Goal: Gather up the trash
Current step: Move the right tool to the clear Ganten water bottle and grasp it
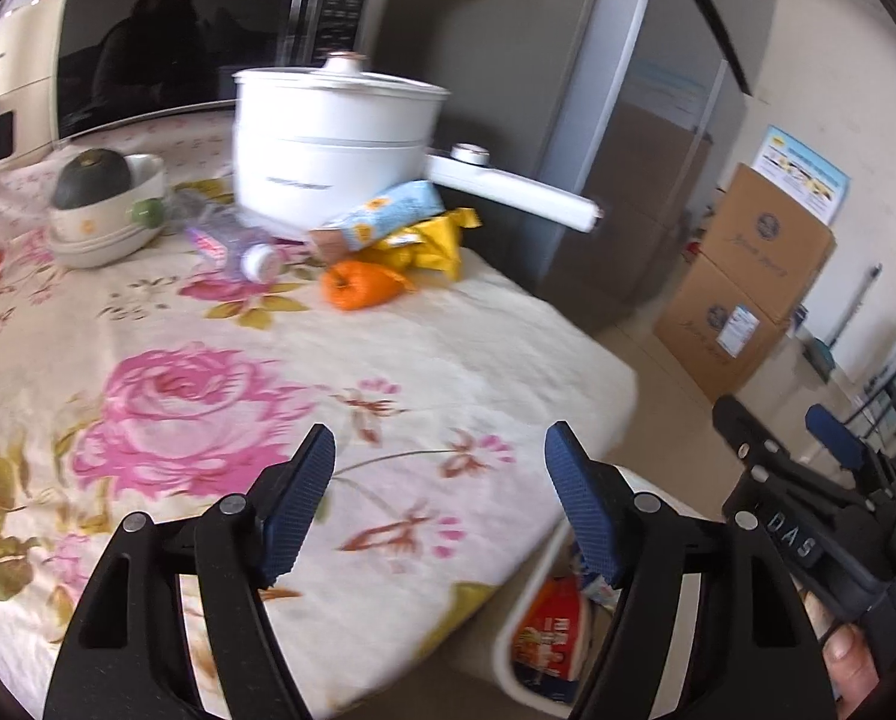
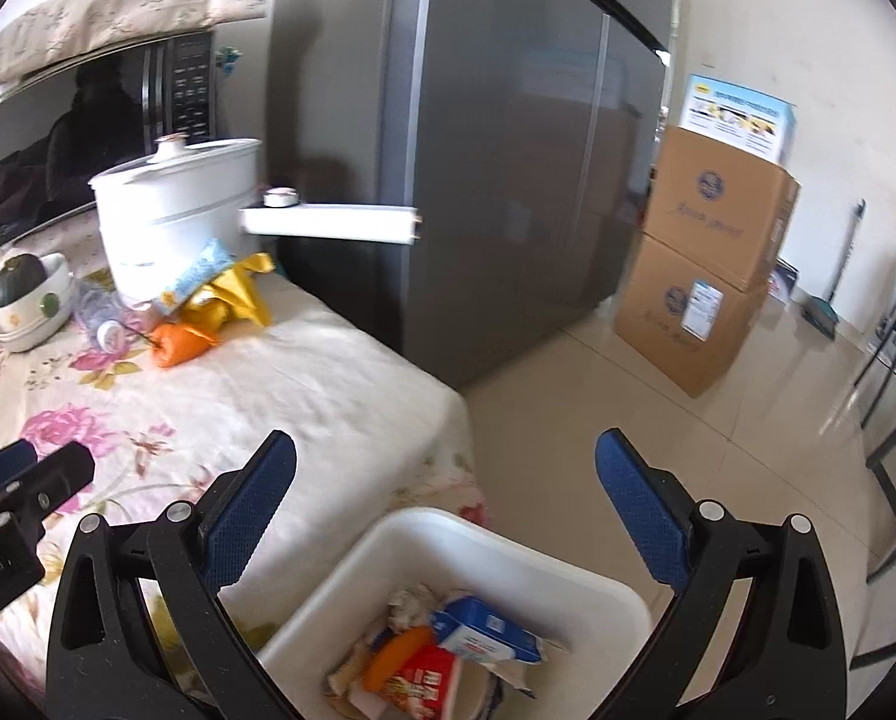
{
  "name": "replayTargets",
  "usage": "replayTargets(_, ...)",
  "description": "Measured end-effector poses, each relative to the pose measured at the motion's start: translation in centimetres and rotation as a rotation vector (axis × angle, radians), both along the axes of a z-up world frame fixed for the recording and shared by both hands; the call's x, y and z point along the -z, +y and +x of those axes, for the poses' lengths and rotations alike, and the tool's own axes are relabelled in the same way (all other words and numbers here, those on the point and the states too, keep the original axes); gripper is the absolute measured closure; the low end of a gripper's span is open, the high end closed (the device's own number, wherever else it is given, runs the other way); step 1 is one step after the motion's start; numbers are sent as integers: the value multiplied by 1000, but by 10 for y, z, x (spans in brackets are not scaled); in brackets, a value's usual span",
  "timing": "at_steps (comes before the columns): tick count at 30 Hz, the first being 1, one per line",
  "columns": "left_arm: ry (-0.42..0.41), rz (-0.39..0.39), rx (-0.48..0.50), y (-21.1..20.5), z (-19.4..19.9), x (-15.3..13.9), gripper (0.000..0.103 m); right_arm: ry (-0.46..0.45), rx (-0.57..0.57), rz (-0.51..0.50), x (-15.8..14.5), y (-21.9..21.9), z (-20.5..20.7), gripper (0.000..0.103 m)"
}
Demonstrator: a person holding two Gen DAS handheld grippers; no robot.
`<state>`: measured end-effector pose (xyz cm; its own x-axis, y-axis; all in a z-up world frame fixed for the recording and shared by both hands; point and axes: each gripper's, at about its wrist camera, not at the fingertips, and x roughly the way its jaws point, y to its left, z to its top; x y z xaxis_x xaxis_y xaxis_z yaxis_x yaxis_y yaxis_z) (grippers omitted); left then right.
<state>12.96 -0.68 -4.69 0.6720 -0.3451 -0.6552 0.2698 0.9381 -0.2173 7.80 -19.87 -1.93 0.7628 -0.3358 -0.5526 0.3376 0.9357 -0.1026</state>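
We hold two grippers over a worktop [image 1: 478, 324] draped in a cream cloth printed with pink roses. The left gripper [image 1: 441, 480] hangs above the cloth's near right corner, its blue-padded jaws spread wide with nothing between them. The right gripper [image 2: 448, 480] hovers past the worktop's right edge, over a white trash bin [image 2: 622, 600] on the tiled floor just beside the worktop; its jaws stand released too, gripping nothing. The bin already holds a red printed wrapper [image 2: 423, 678], a blue-and-white pack [image 2: 484, 630], an orange piece and crumpled paper.

More trash lies at the far side of the worktop, clustered at the foot of a white electric pot [image 1: 333, 144] whose long handle juts to the right. There we see an orange wrapper [image 1: 357, 282] nearest us, a crumpled yellow bag [image 1: 429, 240] behind it, a blue flower-printed carton [image 1: 381, 213] leaning against the pot, and a clear plastic bottle [image 1: 237, 246] lying on its side to the left. Farther left sits a white bowl [image 1: 105, 222] with a dark green squash in it. A microwave [image 1: 195, 30] stands behind, a grey refrigerator [image 2: 508, 150] to the right, and stacked cardboard boxes [image 2: 706, 264] beyond it.
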Motion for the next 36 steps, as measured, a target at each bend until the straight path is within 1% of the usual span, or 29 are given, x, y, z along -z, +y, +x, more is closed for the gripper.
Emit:
replayTargets(2,14,3,-32,16,3,3,27,-1,-29,-17,-3,12,9,7)
replayTargets(3,17,2,-47,22,3,4,23,0,-40,-21,-3,16,13,7)
replayTargets(4,21,-2,-75,33,5,5,21,5,-54,-24,-4,22,19,7)
replayTargets(7,45,-17,-136,57,10,8,20,30,-102,-22,-5,39,36,7)
replayTargets(12,84,-77,-273,107,23,6,20,77,-229,-22,-6,77,69,7)
replayTargets(14,90,-112,-334,130,26,2,20,88,-296,-45,-9,99,84,7)
replayTargets(17,73,-133,-418,159,28,-7,20,107,-376,-100,-12,127,102,7)
replayTargets(19,65,-146,-460,175,28,-12,20,135,-453,-133,-11,148,120,7)
replayTargets(23,64,-209,-542,216,25,-22,20,207,-587,-173,-7,189,154,7)
replayTargets(25,62,-242,-574,231,23,-25,20,242,-633,-181,-4,209,172,7)
replayTargets(29,62,-275,-607,251,21,-26,20,287,-689,-198,5,241,203,7)
replayTargets(31,70,-280,-608,256,21,-25,20,303,-702,-212,10,254,216,7)
replayTargets(33,79,-279,-605,260,21,-23,20,325,-713,-247,16,266,229,7)
replayTargets(36,71,-271,-612,265,20,-25,20,359,-729,-271,26,277,244,7)
